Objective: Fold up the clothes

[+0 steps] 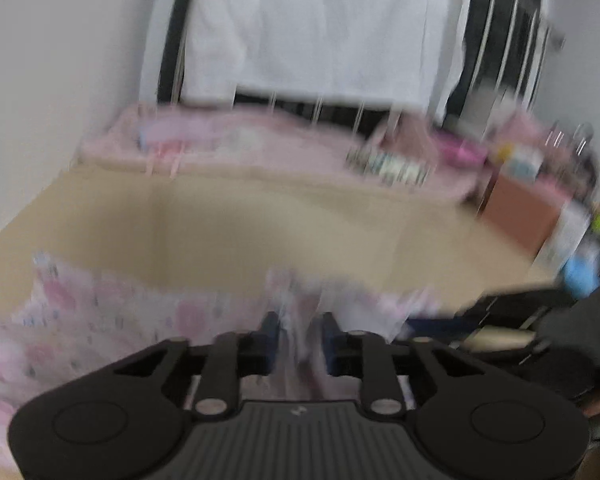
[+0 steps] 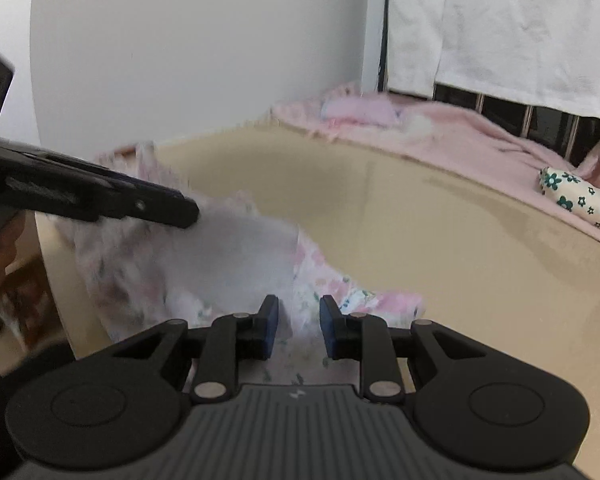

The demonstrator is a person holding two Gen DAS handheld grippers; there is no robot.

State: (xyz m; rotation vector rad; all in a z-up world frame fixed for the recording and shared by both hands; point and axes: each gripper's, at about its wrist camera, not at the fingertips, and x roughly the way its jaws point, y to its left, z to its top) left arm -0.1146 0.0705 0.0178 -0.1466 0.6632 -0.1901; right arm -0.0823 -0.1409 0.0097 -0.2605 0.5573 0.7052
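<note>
Right now my left gripper has its jaws narrow with a fold of the pink-printed garment running up between the blue pads; that view is smeared, but the cloth fills the gap and looks pinched. Seen from my right wrist, the same left gripper reaches in from the left edge and bites the garment at its raised end. My right gripper is also narrow, and cloth lies between its pads, but a little daylight shows on either side, so I cannot tell whether it truly presses or only straddles the fabric.

The garment sits bunched at the near left corner of the tan table, part of it spilling over the near edge. Well apart, along the far edge, lie a pink blanket and a small flowered pouch.

As I judge it, the danger is on my right: if those pads are not seated, lifting or spreading will pull the cloth free and the hem will drop off the near edge. Pulling my two hands apart unevenly could also twist the bunched layers, so I would fold a crease in crooked. I may also be holding more than one layer on the left.
</note>
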